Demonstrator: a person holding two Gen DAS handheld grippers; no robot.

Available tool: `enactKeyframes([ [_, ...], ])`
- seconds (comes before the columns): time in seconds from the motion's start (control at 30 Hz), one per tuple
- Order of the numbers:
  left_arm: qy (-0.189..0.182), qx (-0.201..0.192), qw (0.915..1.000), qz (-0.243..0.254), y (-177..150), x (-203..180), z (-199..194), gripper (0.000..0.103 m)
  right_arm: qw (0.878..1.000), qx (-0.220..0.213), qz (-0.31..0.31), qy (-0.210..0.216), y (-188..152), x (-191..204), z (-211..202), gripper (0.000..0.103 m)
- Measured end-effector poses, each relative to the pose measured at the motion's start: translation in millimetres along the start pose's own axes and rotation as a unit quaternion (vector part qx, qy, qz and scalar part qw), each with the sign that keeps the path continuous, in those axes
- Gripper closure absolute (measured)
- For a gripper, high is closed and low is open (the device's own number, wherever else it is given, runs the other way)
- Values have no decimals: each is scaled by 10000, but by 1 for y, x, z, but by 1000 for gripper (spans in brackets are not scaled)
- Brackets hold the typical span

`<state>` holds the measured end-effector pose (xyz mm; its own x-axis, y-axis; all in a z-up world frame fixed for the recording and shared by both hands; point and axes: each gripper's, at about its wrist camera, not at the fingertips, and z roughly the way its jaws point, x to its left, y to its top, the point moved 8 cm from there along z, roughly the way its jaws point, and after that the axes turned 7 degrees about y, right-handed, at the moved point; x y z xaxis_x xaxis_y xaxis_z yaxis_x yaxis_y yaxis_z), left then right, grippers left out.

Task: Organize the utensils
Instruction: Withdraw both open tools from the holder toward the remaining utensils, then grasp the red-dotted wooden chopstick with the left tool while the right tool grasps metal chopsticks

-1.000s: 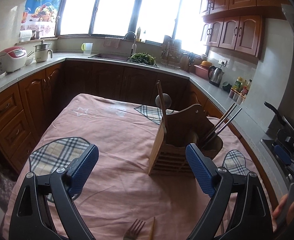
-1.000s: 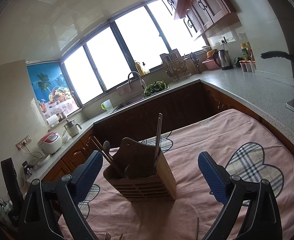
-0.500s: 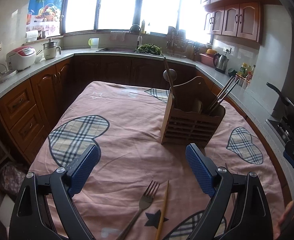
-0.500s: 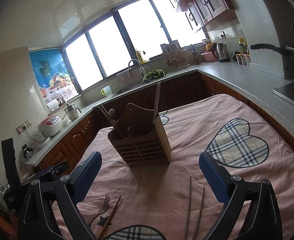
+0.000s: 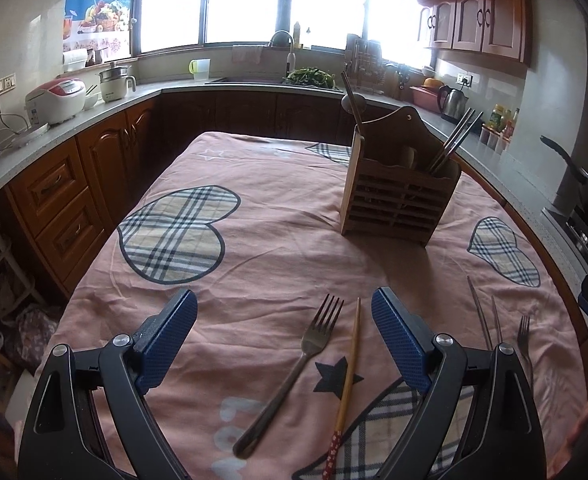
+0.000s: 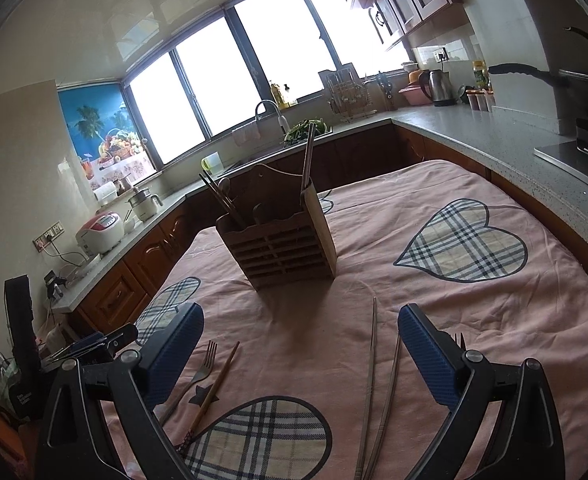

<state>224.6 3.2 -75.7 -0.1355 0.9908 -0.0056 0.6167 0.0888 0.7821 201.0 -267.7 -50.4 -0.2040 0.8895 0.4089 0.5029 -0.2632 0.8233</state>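
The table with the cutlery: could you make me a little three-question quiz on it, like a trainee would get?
1. True or false: the left gripper holds the fork.
2. The wooden chopstick lies: A) in the wooden holder, B) on the pink cloth beside the fork, C) on the counter.
3. What lies between the right gripper's fingers?

Key: 1 false, it is open and empty; 2 B; 3 two metal chopsticks.

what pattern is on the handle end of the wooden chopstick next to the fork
Red with small white flowers on the wooden chopstick, beside the fork; clearest in the left wrist view.
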Motion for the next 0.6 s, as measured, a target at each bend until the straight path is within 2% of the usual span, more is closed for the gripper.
enactKeyframes([
  [0.2,-214,184,9996,-48,-23,4,1,12,9998,149,19,-123,-19,-10,-7,4],
  [0.6,-459,439,9977,217,-57,-12,4,12,9982,468,164,-330,-51,-31,-12,4],
])
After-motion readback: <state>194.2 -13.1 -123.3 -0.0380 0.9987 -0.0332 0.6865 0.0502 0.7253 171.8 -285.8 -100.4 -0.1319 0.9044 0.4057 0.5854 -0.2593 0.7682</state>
